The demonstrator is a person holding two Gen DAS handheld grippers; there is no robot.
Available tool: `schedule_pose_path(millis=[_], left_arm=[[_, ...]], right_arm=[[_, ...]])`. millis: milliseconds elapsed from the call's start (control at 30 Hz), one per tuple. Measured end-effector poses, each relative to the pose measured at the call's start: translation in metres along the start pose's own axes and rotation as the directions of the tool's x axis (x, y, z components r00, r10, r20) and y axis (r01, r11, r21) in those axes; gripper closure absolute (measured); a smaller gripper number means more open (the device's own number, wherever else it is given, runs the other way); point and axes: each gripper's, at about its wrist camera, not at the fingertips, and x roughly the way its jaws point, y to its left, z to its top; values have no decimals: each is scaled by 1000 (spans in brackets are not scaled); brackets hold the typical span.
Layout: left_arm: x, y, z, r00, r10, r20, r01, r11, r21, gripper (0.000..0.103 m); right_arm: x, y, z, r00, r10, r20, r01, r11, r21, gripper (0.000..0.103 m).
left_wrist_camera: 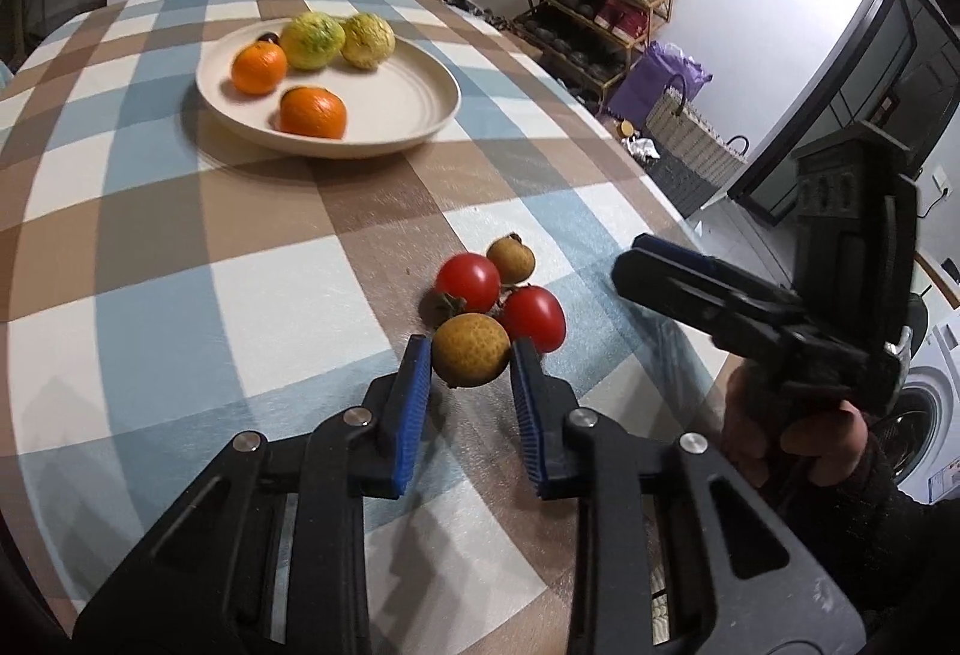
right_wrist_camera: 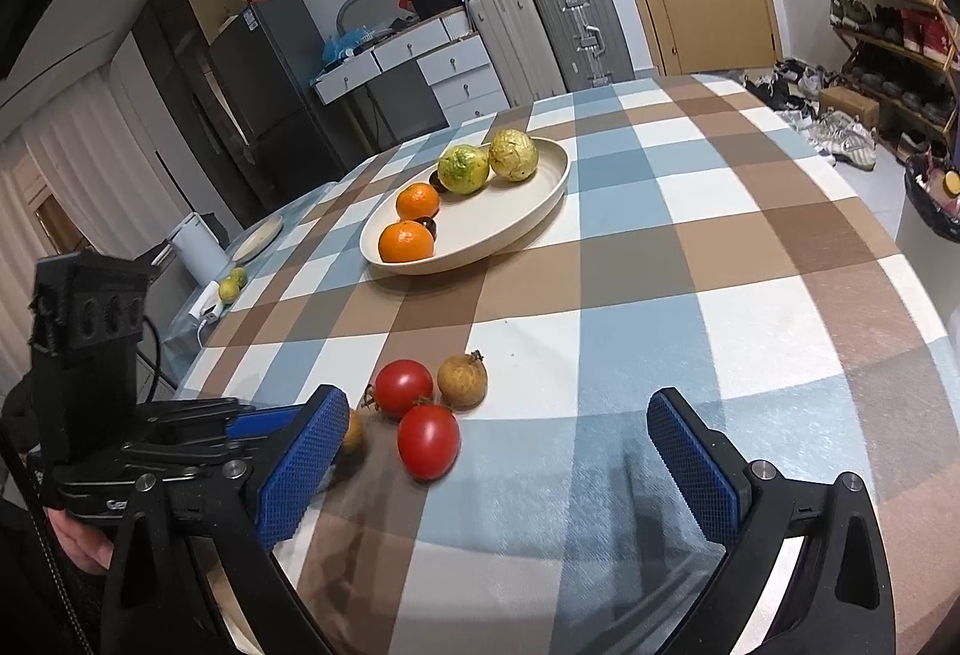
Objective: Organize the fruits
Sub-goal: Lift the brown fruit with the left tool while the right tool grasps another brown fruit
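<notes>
Left jaws pinching a longan (left_wrist_camera: pixel 467 358); right jaws spread above checked tablecloth (right_wrist_camera: pixel 750 259), plate (right_wrist_camera: pixel 528 211) beyond, suitcases (right_wrist_camera: pixel 552 31) behind

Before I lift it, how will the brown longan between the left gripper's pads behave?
The longan looks round, so it may roll free. Its shell seems rough, which should help the left gripper hold it. Touching a cherry tomato, it may nudge that.
</notes>
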Motion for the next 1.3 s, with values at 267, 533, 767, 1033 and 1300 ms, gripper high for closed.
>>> schedule_pose_path(millis=[267, 533, 767, 1033, 1300], left_arm=[[-27, 19, 3, 999, 6, 52, -4, 1000, -29, 79], [-34, 35, 4, 998, 5, 57, -1, 998, -62, 79], [-31, 37, 6, 998, 4, 56, -1, 998, -69, 79], [-27, 40, 10, 999, 11, 50, -7, 997, -77, 79], [-22, 43, 22, 998, 30, 62, -25, 996, -82, 79]], right_arm=[[24, 1, 10, 998, 28, -59, -26, 999, 39, 14], [43, -3, 15, 992, 70, -108, -58, 992, 111, 36], [51, -1, 15, 986, 97, -136, -77, 987, 144, 62], [55, -7, 13, 981, 132, -141, -105, 977, 188, 78], [44, -13, 19, 985, 147, -89, -126, 972, 200, 79]])
